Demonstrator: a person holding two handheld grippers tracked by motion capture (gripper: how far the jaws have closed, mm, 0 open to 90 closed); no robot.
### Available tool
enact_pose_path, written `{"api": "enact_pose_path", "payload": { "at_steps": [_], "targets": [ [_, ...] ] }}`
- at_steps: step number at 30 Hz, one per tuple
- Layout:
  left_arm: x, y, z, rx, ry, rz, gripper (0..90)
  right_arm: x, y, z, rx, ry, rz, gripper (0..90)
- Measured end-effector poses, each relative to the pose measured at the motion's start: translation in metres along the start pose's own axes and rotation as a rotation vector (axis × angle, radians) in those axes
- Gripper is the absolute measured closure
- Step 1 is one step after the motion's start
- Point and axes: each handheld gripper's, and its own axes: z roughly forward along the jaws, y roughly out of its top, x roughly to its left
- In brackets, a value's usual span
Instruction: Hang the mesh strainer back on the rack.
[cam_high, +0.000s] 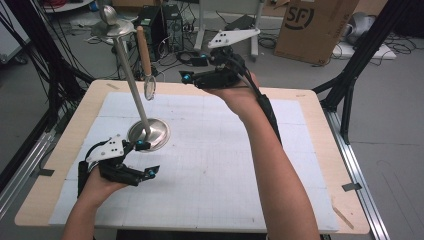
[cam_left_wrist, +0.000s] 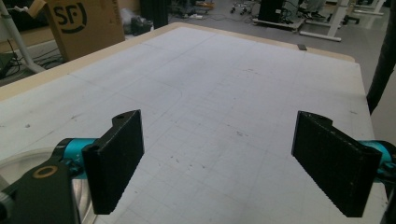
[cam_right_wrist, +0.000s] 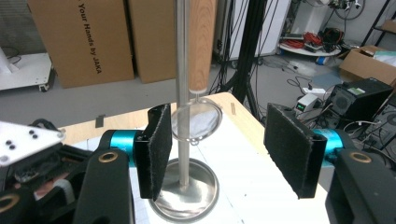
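A polished steel stand (cam_high: 131, 77), a slim pole rising from a round dished base (cam_high: 148, 134), stood on the left part of the white gridded mat (cam_high: 210, 150) that covered the pale wooden table (cam_high: 320, 130). From a hook near the pole's top hung a small wire-mesh strainer with a wooden handle (cam_high: 145, 57), handle uppermost and its round mesh bowl (cam_high: 149, 88) dangling beside the pole, well above the mat.

The right gripper (cam_high: 192, 77) was held high at the far side of the table, level with the strainer, its jaws spread wide and holding nothing. In the right gripper view the mesh bowl (cam_right_wrist: 196, 122) and the pole (cam_right_wrist: 183, 93) lay between the two pads, closer to the left one. The left gripper (cam_high: 145, 160) rested low at the near left, just beside the dished base, its jaws also wide apart and empty; the left gripper view looked across bare mat (cam_left_wrist: 224, 102).

The step in hand looked like taking the strainer off its hook. To do it well, the right gripper should probably shift so its pads close on the wooden handle alone, leaving the pole outside the grip, then lift before drawing away. The left gripper could steady the base, since a sideways tug might tip the tall stand.
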Motion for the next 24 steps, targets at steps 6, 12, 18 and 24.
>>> {"api": "enact_pose_path", "payload": {
  "at_steps": [6,12,18,24],
  "targets": [
    [-0.001,0.0,0.001,-0.006,-0.002,-0.005,17.5,0.002,-0.021,-0.011,-0.004,0.014,0.013,39.6],
    [-0.001,0.0,0.001,-0.007,-0.004,-0.001,17.5,0.005,-0.036,-0.021,-0.027,0.015,0.026,38.0],
    [-0.001,0.0,0.001,-0.004,-0.005,-0.006,17.5,0.014,-0.048,-0.031,-0.058,0.017,0.025,37.4],
    [-0.001,0.0,0.002,-0.003,-0.003,-0.002,17.5,0.02,-0.06,-0.037,-0.077,0.015,0.025,37.0]
  ]
}}
